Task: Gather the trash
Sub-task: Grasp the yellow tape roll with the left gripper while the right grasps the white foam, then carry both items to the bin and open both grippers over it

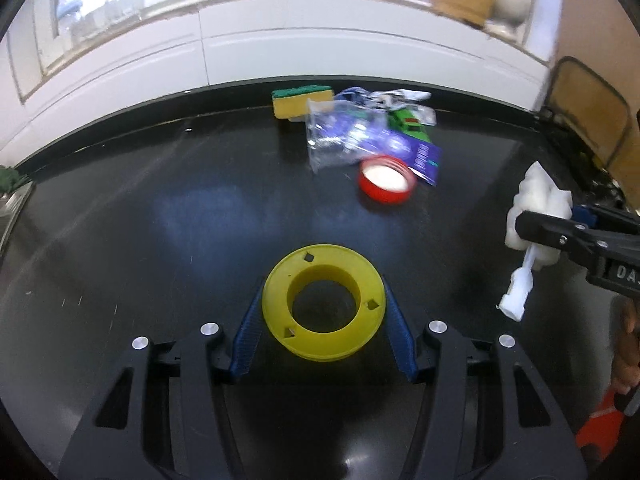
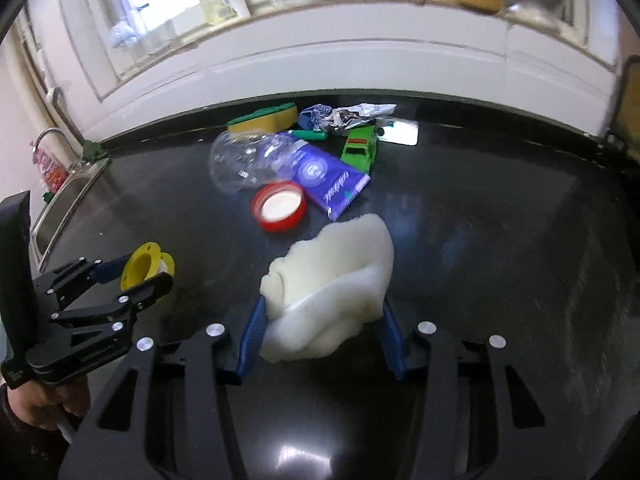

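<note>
My left gripper [image 1: 324, 312] is shut on a yellow plastic spool [image 1: 324, 300], held just above the black counter [image 1: 160, 220]; it also shows in the right wrist view [image 2: 144, 266]. My right gripper [image 2: 324, 312] is shut on a white foam wad [image 2: 332, 280], which shows at the right edge of the left wrist view [image 1: 536, 208]. Farther back lie a red jar lid [image 2: 280, 206], a clear plastic cup [image 2: 252, 164], a purple packet [image 2: 328, 180] and crumpled foil wrappers [image 2: 348, 114].
A yellow-green sponge [image 2: 264, 118], a green toy car [image 2: 360, 148] and a green pen [image 2: 308, 135] lie among the trash. A steel sink [image 2: 68, 192] is at the left. White cabinets [image 2: 360, 64] back the counter. A container [image 1: 588, 120] stands at the right.
</note>
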A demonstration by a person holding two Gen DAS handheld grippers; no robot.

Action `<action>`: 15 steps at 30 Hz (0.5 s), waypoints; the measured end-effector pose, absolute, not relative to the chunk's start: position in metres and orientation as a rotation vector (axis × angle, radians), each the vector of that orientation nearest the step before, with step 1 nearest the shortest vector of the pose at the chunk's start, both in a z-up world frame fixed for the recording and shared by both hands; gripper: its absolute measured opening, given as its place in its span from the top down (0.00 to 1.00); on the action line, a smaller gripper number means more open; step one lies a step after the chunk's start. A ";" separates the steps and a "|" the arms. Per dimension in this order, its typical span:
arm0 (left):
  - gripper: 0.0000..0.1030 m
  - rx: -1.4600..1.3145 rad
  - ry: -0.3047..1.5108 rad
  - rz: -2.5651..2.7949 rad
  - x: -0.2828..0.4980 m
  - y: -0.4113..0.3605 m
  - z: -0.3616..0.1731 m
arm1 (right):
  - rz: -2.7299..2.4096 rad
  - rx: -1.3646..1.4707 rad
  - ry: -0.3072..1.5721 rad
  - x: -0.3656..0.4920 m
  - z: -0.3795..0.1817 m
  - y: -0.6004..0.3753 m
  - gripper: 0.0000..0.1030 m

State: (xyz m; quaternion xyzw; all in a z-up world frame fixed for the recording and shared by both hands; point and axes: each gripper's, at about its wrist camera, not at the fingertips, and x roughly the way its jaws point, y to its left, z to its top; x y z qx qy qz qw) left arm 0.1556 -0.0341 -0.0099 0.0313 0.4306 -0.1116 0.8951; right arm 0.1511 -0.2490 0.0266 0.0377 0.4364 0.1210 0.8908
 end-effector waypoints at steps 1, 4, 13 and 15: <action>0.47 0.063 0.887 -0.233 0.145 -0.034 -0.008 | 0.253 0.086 0.902 0.141 0.028 -0.250 0.52; 0.47 0.060 0.882 -0.247 0.116 -0.036 -0.005 | 0.249 0.095 0.893 0.109 0.030 -0.254 0.52; 0.47 0.074 0.873 -0.251 0.078 -0.035 -0.005 | 0.247 0.113 0.867 0.063 0.033 -0.259 0.51; 0.47 0.068 0.866 -0.240 0.075 -0.030 -0.003 | 0.253 0.107 0.862 0.063 0.035 -0.254 0.51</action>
